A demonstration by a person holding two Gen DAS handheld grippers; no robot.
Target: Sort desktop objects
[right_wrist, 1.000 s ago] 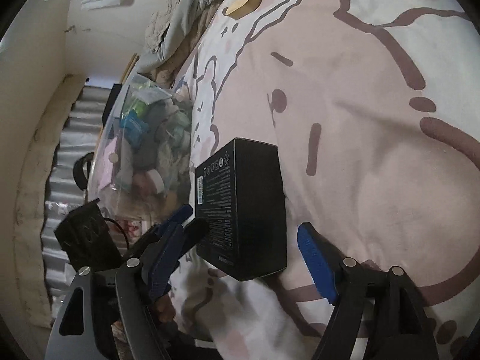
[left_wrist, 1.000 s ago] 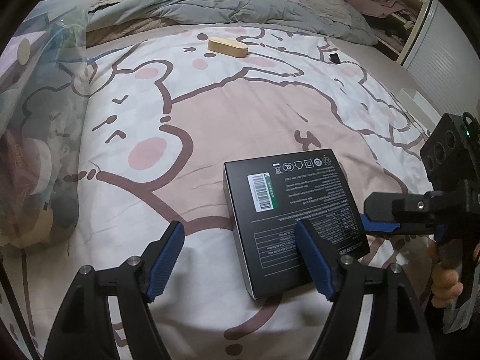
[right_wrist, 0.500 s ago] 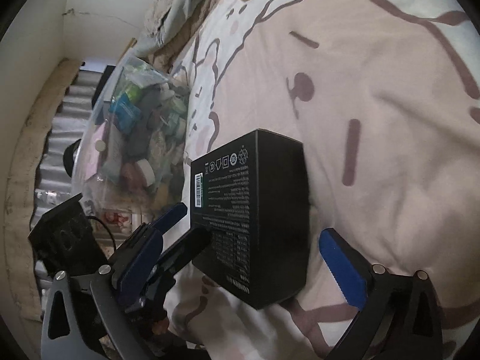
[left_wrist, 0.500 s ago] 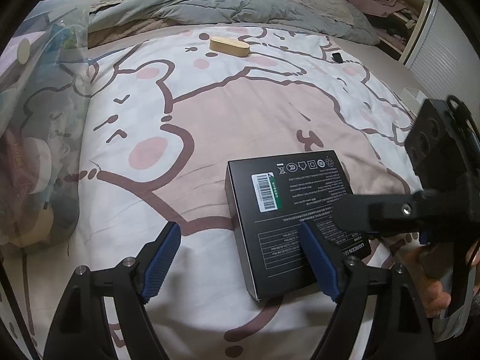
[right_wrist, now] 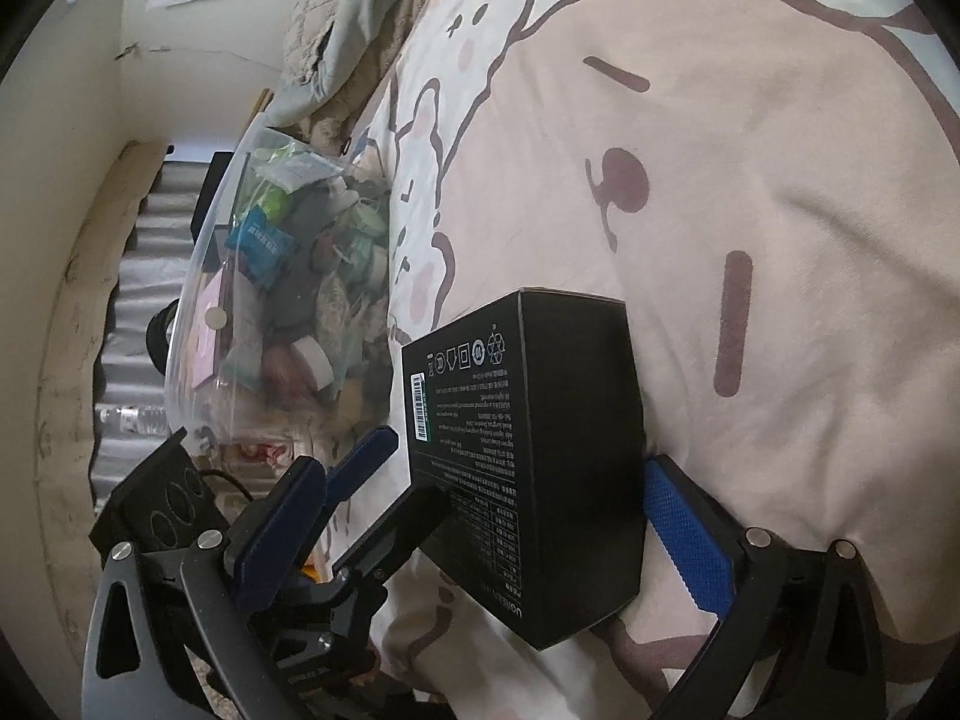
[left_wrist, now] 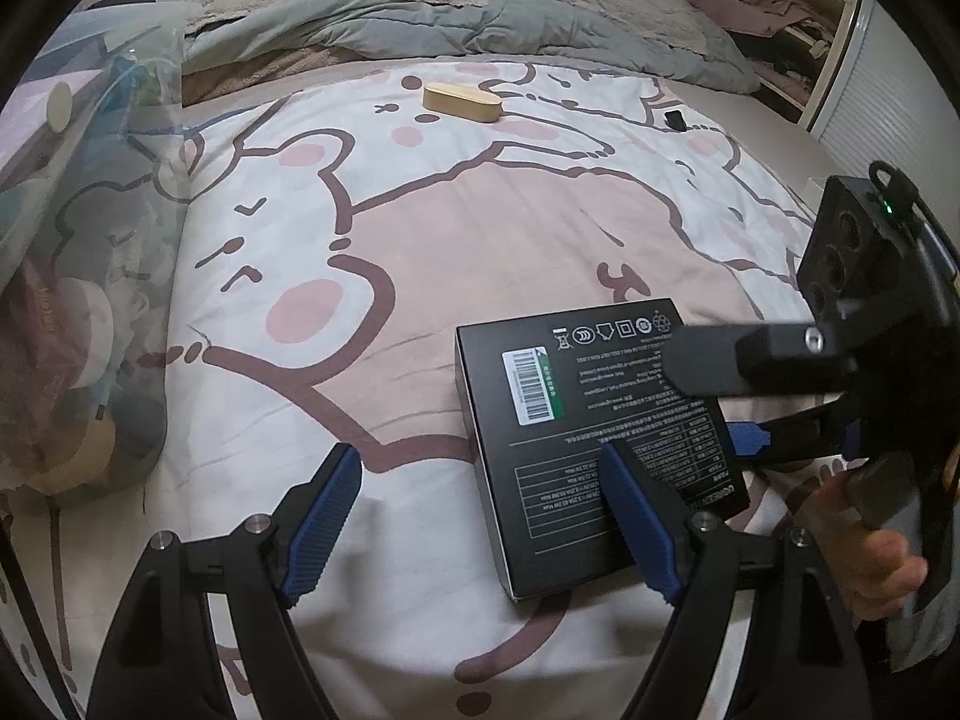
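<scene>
We bring the right tool (right_wrist: 480, 540), jaws spread wide, around the black box (right_wrist: 528, 450) lying flat on the bed (left_wrist: 480, 228), ready to clamp; left tool (left_wrist: 486, 522) hovers apart, empty, just beside it.

Between the right gripper's (right_wrist: 474, 534) ribbed blue rubbery pads (right_wrist: 690, 540) lay a matt black cardboard box (right_wrist: 540, 450) on soft printed cloth bedding (right_wrist: 780, 210), with a smooth wooden case (left_wrist: 461, 103) beyond.
</scene>
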